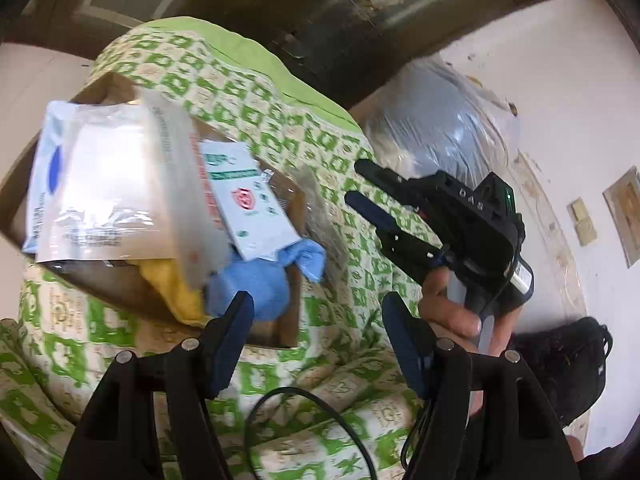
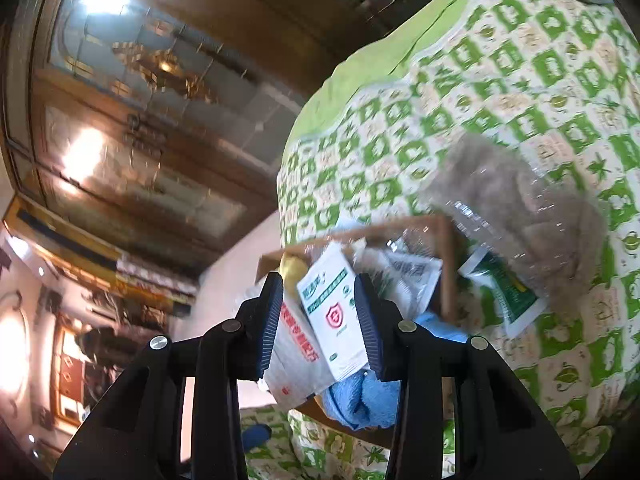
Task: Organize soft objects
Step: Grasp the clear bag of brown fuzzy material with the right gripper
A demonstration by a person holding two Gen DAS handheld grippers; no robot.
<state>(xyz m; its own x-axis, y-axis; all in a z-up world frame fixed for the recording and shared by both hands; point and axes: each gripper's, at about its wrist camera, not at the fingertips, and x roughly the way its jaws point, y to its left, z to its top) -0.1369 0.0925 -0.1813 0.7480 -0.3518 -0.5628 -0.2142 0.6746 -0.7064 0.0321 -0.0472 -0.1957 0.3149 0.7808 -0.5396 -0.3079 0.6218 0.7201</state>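
Observation:
A cardboard box (image 1: 120, 92) lies on a green-and-cream patterned quilt (image 1: 336, 292). It holds clear plastic packets (image 1: 108, 184), a white wipes packet with a red shield (image 1: 248, 204), a blue cloth (image 1: 260, 280) and a yellow cloth (image 1: 176, 284). My left gripper (image 1: 316, 320) is open, just right of the blue cloth. My right gripper (image 1: 356, 184) is open and hovers right of the box. In the right wrist view it (image 2: 320, 312) is open with the white wipes packet (image 2: 336, 316) showing between its fingers, above the blue cloth (image 2: 360, 400). A green-and-white packet (image 2: 504, 292) and a grey fuzzy item in clear plastic (image 2: 520, 200) lie beside the box.
A large bundle wrapped in clear plastic (image 1: 436, 120) stands behind the quilt. A black bag (image 1: 568, 364) sits on the floor at right. A black cable (image 1: 304, 412) lies across the quilt. A dark wooden cabinet with glass doors (image 2: 140, 120) is at the left.

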